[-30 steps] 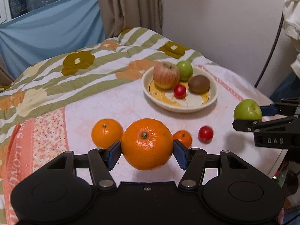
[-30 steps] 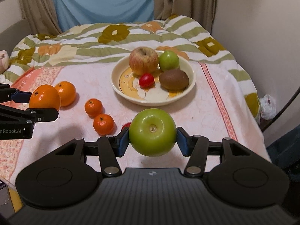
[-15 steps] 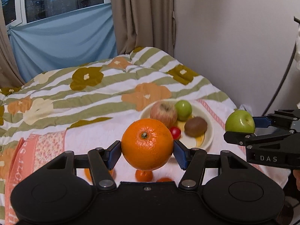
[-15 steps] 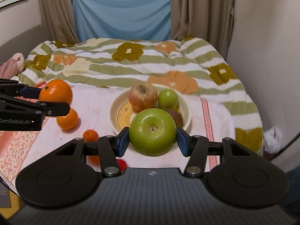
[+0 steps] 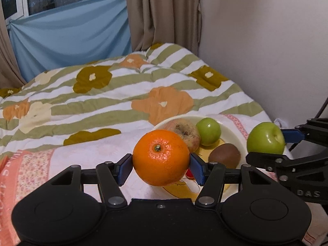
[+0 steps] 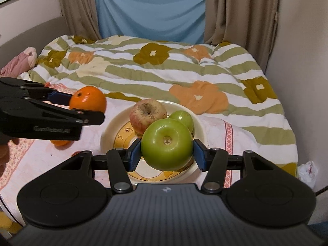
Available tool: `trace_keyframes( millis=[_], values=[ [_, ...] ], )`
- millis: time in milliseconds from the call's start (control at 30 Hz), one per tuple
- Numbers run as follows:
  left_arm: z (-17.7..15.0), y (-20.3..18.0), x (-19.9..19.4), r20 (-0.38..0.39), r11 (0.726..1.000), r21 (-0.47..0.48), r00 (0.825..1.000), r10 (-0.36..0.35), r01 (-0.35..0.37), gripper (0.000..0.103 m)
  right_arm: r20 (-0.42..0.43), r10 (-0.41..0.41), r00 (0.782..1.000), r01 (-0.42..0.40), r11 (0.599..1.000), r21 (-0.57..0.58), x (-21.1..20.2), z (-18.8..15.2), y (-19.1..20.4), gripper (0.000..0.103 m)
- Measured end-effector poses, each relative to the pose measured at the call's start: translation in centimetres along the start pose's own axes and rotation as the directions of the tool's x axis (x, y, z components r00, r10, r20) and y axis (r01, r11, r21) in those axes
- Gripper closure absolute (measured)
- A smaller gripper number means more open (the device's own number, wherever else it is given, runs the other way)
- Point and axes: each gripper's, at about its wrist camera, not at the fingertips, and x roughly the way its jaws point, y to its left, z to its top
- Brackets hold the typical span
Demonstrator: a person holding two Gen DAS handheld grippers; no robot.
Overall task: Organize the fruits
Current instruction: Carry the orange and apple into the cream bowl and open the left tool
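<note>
My left gripper (image 5: 161, 167) is shut on a large orange (image 5: 161, 156) and holds it in the air at the left edge of the white bowl (image 5: 229, 131). My right gripper (image 6: 167, 153) is shut on a big green apple (image 6: 167, 143) and holds it over the bowl (image 6: 108, 127). The bowl holds a reddish apple (image 6: 147, 112), a small green apple (image 6: 183, 119) and a kiwi (image 5: 224, 155). A red fruit (image 5: 189, 173) peeks out behind my left finger. Each gripper shows in the other's view, the left (image 6: 88, 107) and the right (image 5: 266, 145).
The bowl sits on a pink cloth (image 6: 51, 160) on a bed with a striped flowered quilt (image 6: 164, 69). Small oranges (image 6: 60, 142) lie on the cloth left of the bowl, partly hidden. A wall (image 5: 266, 41) runs close on the right; curtains hang behind.
Both grippers have lifted and moved forward to the bowl with their fruit. The loose oranges and cherry tomato on the cloth have dropped out of the left wrist view.
</note>
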Motion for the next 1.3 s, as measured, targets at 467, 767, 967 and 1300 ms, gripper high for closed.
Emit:
trace_keyframes(
  millis=[467,767,967,1300],
  values=[
    [-0.9,-1.1,5.3,-0.073,0.998,0.052,0.997,0.030,-0.026,0.039,-0.053,0.043,0.998,-0.043,0.999,-0.005,3.4,-1.0,-1.0,0.035],
    [-1.2,-1.6,5.1,-0.041,0.998,0.057,0.999,0.030,-0.028,0.010,-0.062,0.038,0.997,-0.038,0.999,0.001,3.2,-1.7,-1.0,0.035],
    [-1.1,-1.6,3.1,-0.019,0.995,0.081,0.998,0.058,-0.057,0.009,-0.050,0.030,0.998,-0.030,1.000,0.000,2.2,-1.9,-0.8,0.035],
    [-2.1,-0.5,-1.0,-0.025,0.997,0.025,0.996,0.080,-0.080,0.005,-0.038,0.029,0.999,-0.029,0.999,-0.016,1.3,-1.9,-0.2,0.035]
  ],
)
